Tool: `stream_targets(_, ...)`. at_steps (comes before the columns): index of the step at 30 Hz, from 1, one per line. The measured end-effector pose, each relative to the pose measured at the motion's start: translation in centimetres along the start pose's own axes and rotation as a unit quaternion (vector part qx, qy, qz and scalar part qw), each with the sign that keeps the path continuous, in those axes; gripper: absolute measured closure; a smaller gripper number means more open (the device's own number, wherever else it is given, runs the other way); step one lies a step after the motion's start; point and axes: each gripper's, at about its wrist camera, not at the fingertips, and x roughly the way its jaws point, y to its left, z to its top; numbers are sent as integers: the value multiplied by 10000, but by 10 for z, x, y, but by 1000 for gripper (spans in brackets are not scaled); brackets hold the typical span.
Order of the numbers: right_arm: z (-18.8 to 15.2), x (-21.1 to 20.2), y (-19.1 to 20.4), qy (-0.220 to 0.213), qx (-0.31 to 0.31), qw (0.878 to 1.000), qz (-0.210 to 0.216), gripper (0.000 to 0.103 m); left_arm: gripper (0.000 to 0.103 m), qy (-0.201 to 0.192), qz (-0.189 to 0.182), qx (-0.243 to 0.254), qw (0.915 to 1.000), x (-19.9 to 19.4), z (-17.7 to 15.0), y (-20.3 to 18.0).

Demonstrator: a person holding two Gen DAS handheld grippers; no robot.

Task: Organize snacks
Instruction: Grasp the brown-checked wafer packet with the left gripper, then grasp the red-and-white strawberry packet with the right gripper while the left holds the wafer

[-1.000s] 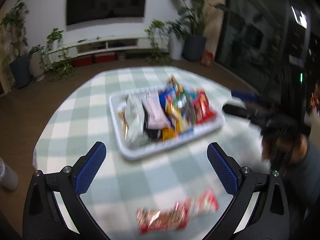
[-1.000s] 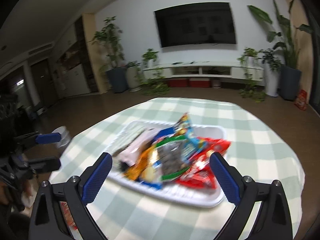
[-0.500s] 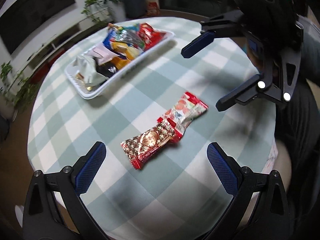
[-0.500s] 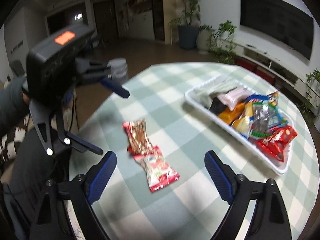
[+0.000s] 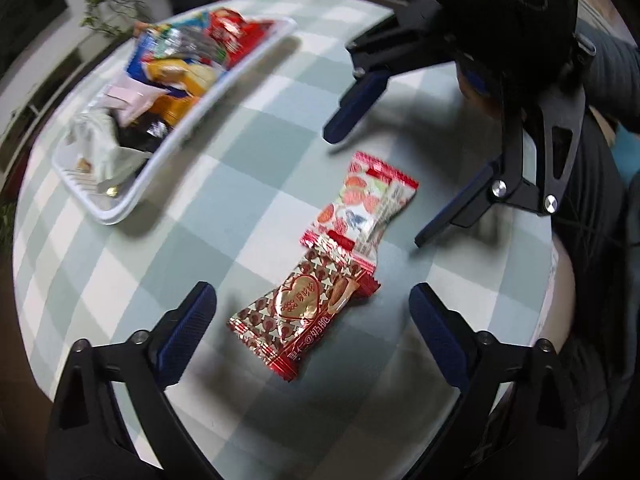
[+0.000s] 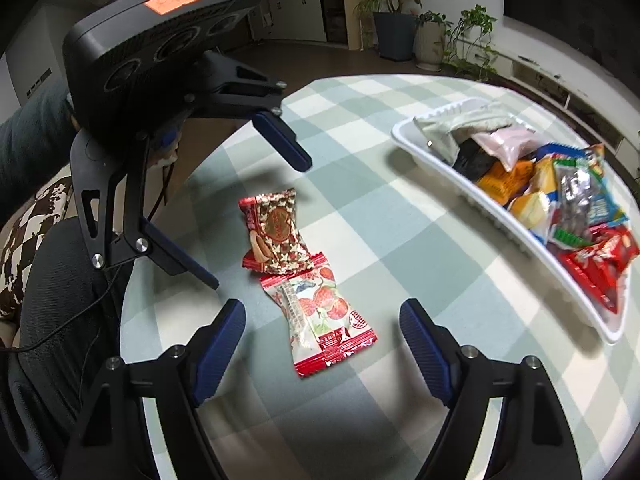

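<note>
Reaching for two loose snacks on the tabletop (image 5: 224, 200)

My left tool (image 5: 312, 320) and right tool (image 6: 320, 334), open and just closing, hold nothing; next each must straddle its pack (image 5: 298, 312), (image 6: 320, 316).

The heart packet (image 5: 303, 312) has gold Chinese writing inside its heart, but the letters are too small to read. Along its red edge, on the side away from the strawberry packet (image 5: 366, 200), white print shows an "@" sign next to the characters "奶脆". The strawberry packet has a round red stamp, seen in the right wrist view, and it cannot be read. The packets in the tray (image 5: 120, 212) are too blurry to read.
</note>
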Motion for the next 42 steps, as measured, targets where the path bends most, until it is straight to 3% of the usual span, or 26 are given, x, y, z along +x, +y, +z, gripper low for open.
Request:
stream_targets(3,-3,6,-4,81,29,9999,72,23,29,264,-128,48,9996,14,1,5)
stream_targets(6,-5,7,-5,69,24,9999,123,23,43,165,-210,-21,9996,14,4,10)
stream_targets(9,-6,6,-6,26,69,9998,180,23,45,193,-165,-22,9997,15,5,10)
stream_targets(16,-6,5,-2,14,-1,9998,182,24,65,418,162,123,9989,11,6,-10)
stream_targets(23,-2,8,8,36,-131,9998,134,32,67,440,291,-455,9976,9,3,-10)
stream_targets(29,2,14,10,99,-137,9998,116,33,66,164,-99,-1773,9840,3,-10,12)
stream_targets(33,2,14,10,125,-126,9998,79,38,68,292,222,-1788,9832,5,-5,4)
stream_targets(36,2,13,6,130,-18,9999,69,52,69,323,415,-1852,9813,5,-3,-1)
stream_targets(37,2,12,4,130,33,9999,63,61,70,297,422,-1875,9809,4,-4,-1)
stream_targets(42,-1,10,7,149,-16,9999,0,67,73,147,509,-2110,9761,8,-7,-3)
